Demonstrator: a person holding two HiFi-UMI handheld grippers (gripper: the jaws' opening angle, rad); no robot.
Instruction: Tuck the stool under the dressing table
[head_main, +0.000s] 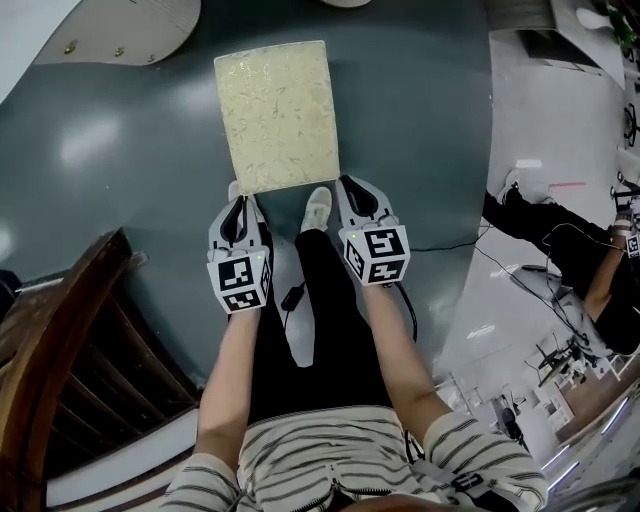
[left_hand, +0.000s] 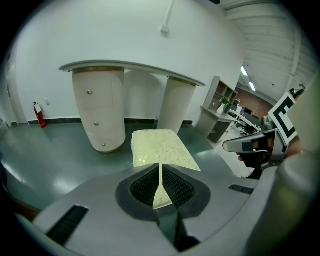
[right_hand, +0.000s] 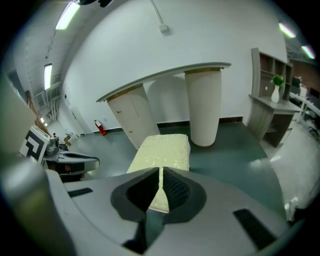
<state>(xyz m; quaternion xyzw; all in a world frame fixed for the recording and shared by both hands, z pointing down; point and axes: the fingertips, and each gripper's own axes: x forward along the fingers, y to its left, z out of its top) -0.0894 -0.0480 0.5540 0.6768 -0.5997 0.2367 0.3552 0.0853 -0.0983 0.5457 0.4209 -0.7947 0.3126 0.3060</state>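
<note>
The stool (head_main: 278, 115) has a cream patterned cushion and stands on the grey-green floor, lengthwise ahead of me. The white dressing table (head_main: 120, 30) with small knobs lies beyond it at the upper left; its curved top (left_hand: 130, 67) rests on rounded pedestals, and the stool (left_hand: 160, 147) stands a little short of them. My left gripper (head_main: 238, 203) and right gripper (head_main: 356, 193) sit side by side at the stool's near edge. Both are shut, pads together, nothing between them. Whether the tips touch the cushion I cannot tell. The stool (right_hand: 165, 152) fills the middle ahead of the right gripper (right_hand: 161, 176).
A dark wooden chair back (head_main: 60, 350) curves at the lower left. My shoe (head_main: 318, 208) is between the grippers, by the stool. A white shelf unit (right_hand: 272, 100) with a plant stands right of the table. Another person's arm (head_main: 560, 230) and cables are at the right.
</note>
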